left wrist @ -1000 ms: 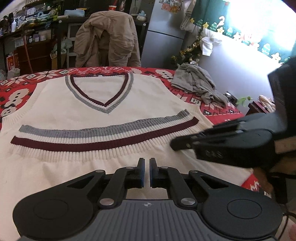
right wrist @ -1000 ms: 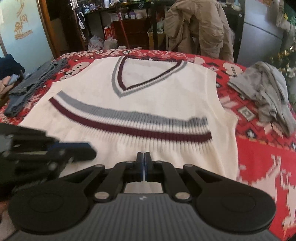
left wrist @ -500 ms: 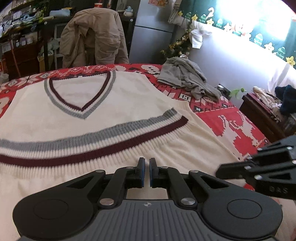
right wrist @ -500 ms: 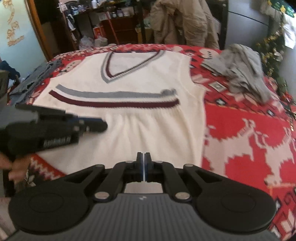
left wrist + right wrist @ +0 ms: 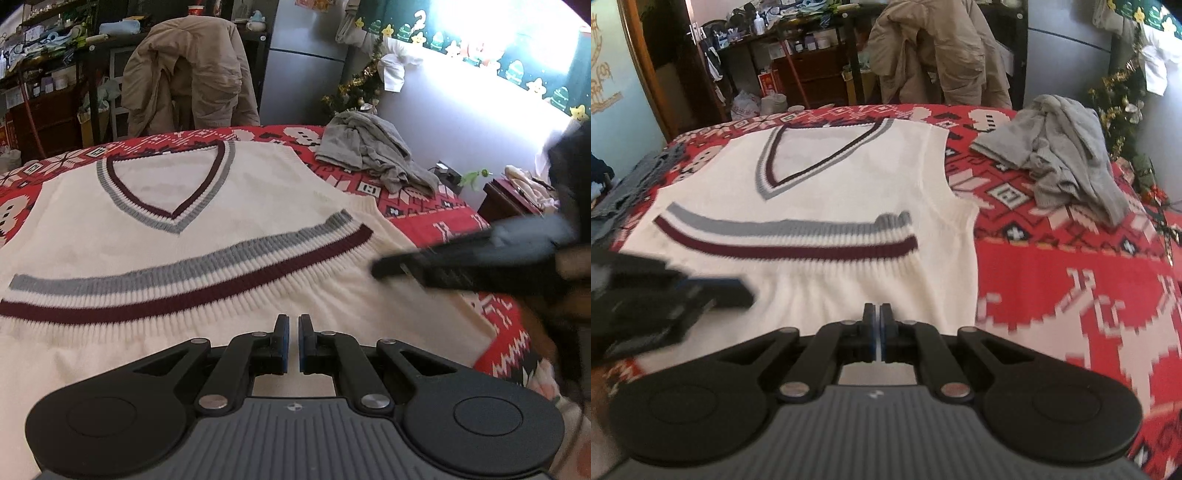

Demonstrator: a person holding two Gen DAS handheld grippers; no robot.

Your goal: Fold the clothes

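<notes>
A cream knit vest (image 5: 229, 184) with a grey and maroon V-neck lies flat on the red patterned cover (image 5: 1071, 277). A grey and maroon ribbed band crosses the vest (image 5: 820, 192). My left gripper (image 5: 291, 325) hovers over its near part, shut with only a slit between the blue pads and nothing in them. In the right wrist view it shows blurred at the left (image 5: 713, 295). My right gripper (image 5: 878, 314) is shut and empty above the vest's near right part. The left wrist view shows it blurred over the vest's right edge (image 5: 384, 266).
A crumpled grey garment (image 5: 373, 155) lies on the cover beyond the vest's right shoulder. Dark denim (image 5: 631, 181) sits at the cover's left edge. A beige jacket (image 5: 188, 74) hangs over a chair behind. A dark wooden side table (image 5: 509, 199) stands to the right.
Half a second ago the right gripper was low and off the vest's right side. It has swung back left over the vest's right edge. Both grippers stayed shut.
</notes>
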